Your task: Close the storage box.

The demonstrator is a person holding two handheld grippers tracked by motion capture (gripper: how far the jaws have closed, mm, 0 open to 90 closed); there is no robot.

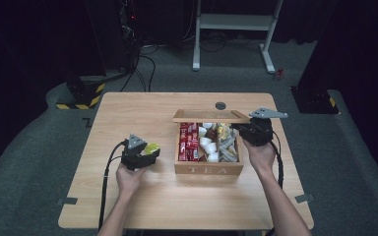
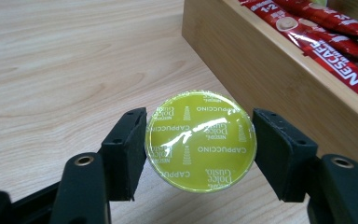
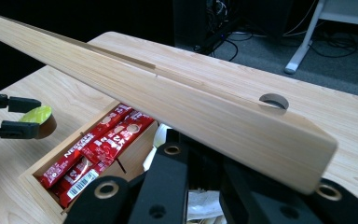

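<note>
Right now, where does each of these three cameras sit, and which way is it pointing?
High view: above the person's side, looking forward and down on the table; both forearms show, each hand with a tool.
Left gripper view: rides the left tool, looking along its jaws clamped on a green capsule.
Right gripper view: rides the right tool, looking under the tea box's raised lid.
Shared: capsule, red sachets and box appear in all three.

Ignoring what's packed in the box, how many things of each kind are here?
Black two-jaw tools: 2, the left tool and the right tool
Light wooden tea box, lid in the right tool: 1
Round yellow-green foil-topped capsule in the left tool: 1
Total: 4
</note>
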